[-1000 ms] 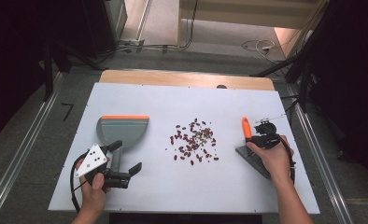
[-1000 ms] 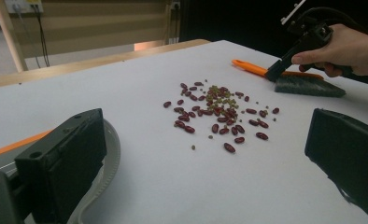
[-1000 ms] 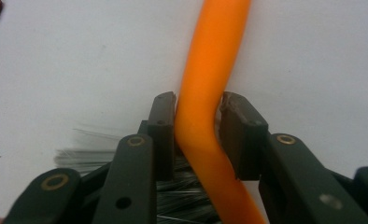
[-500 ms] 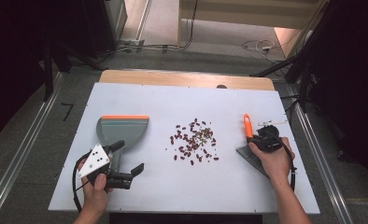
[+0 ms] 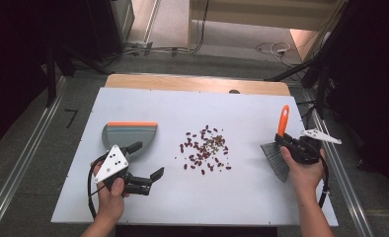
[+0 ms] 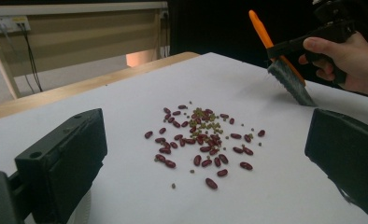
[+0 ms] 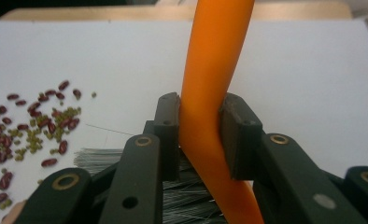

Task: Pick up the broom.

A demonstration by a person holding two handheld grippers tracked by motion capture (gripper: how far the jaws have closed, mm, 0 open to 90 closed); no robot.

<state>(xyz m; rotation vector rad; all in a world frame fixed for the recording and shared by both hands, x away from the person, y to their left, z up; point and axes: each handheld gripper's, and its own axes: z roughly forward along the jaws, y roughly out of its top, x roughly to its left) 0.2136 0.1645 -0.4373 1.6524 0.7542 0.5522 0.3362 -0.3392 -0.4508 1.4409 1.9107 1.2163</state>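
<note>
A small brush with an orange handle (image 5: 283,120) and grey bristles (image 5: 276,159) is held at the table's right side. My right gripper (image 5: 287,141) is shut on its handle (image 7: 215,46), with the pads pressed on both sides. The bristles point down toward the table. A scatter of red and small green beans (image 5: 205,148) lies mid-table, left of the brush. A grey dustpan with an orange edge (image 5: 130,135) rests flat at the left. Just in front of the dustpan my left gripper (image 5: 145,160) stands open and holds nothing, its jaws facing the beans (image 6: 198,140).
The white tabletop (image 5: 242,197) has a wooden strip (image 5: 197,83) along its far edge. Metal rails (image 5: 15,173) run along the floor on both sides. A cable (image 5: 91,190) loops from the left gripper near the front edge.
The right hand has carried the brush to the right and up off the table, away from the beans. The left gripper has shifted slightly up and forward.
</note>
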